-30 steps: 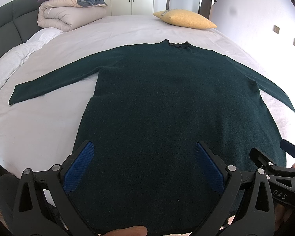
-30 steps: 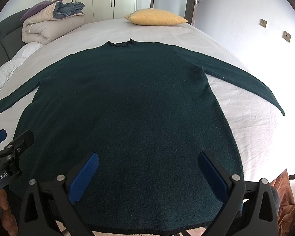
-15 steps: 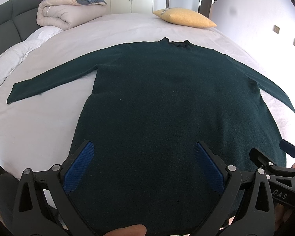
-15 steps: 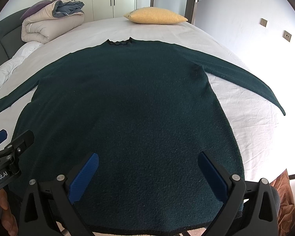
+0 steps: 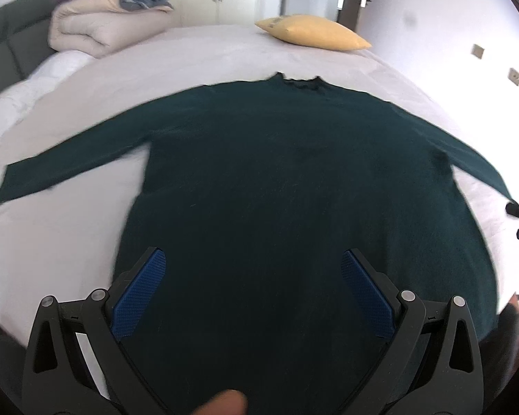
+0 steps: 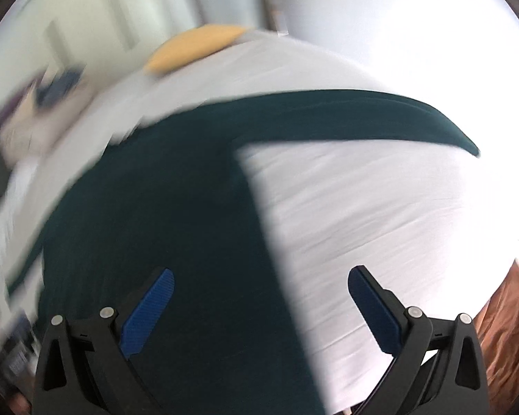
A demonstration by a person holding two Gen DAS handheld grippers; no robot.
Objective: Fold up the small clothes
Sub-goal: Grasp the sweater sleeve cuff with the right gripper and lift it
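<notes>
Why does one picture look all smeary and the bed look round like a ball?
Right wrist view: streaky motion blur smears the green sweater, yellow pillow and bed sheet. Left wrist view: only slightly soft. Both views: the fisheye lens bends the bed into a bulge, with dark corners.

You have one dark green sweater [image 5: 301, 186] spread flat on one bed [image 5: 197, 58], with two long sleeves out to the sides: one on the left [image 5: 69, 159] and one on the right [image 6: 363, 114]. One yellow pillow [image 5: 311, 33] lies at the far end of the bed. One folded pile of bedding [image 5: 103, 24] sits at the far left corner. You hold two tongs, the left tongs [image 5: 252, 294] and the right tongs [image 6: 259, 307], each with two blue pads spread wide. Two wall plates [image 5: 494, 62] show on the right wall.
</notes>
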